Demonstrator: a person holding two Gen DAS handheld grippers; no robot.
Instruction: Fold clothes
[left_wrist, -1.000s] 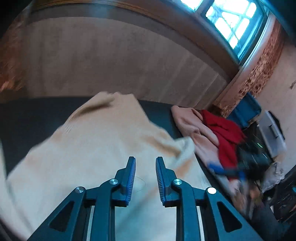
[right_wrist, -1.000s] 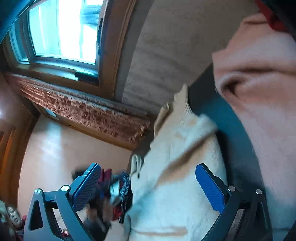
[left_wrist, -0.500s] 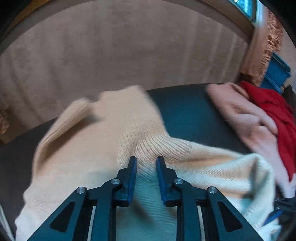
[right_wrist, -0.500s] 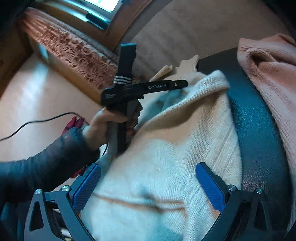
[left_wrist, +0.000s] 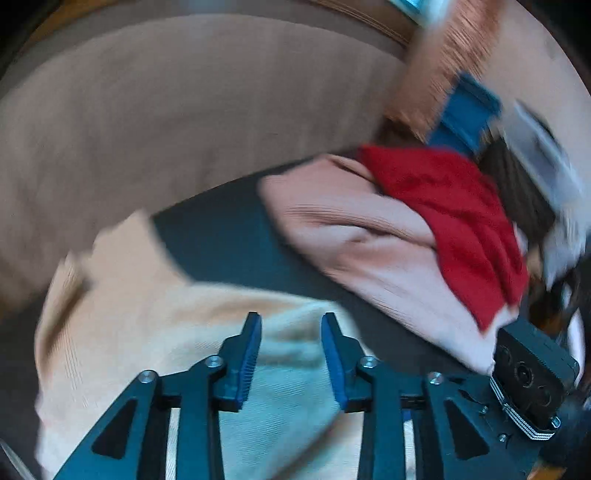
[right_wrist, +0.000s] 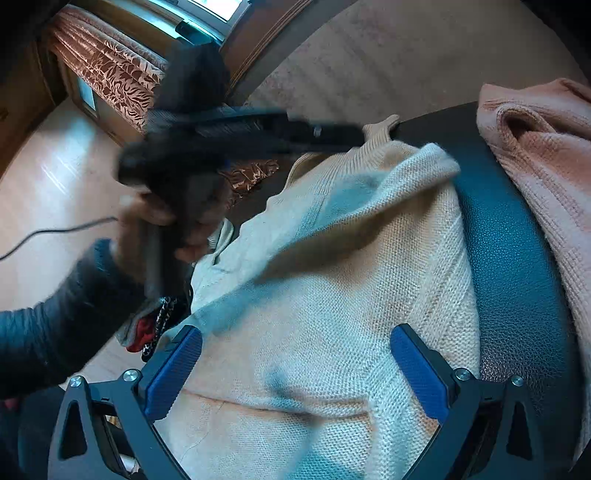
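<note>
A cream knit sweater (left_wrist: 147, 325) (right_wrist: 332, 295) lies partly folded on a dark padded surface (left_wrist: 221, 229) (right_wrist: 509, 258), with one flap laid across its body. My left gripper (left_wrist: 290, 321) hovers just over the sweater's folded edge. Its jaws are opening and no cloth is pinched between the pads. A hand in a dark sleeve (right_wrist: 55, 314) holds that gripper, which shows blurred in the right wrist view. My right gripper (right_wrist: 295, 332) stands wide open low over the sweater's body, gripping nothing.
A pink knit garment (left_wrist: 362, 251) (right_wrist: 546, 147) and a red one (left_wrist: 454, 206) lie heaped at the surface's right end. A blue box (left_wrist: 465, 114) stands beyond them. Loose clothes (right_wrist: 155, 325) and a cable (right_wrist: 55, 232) lie on the floor at left.
The left gripper swung right across the sweater, laid a flap over its body and spread its jaws. The right gripper sank toward the sweater, and the hand with the left gripper entered its view.
</note>
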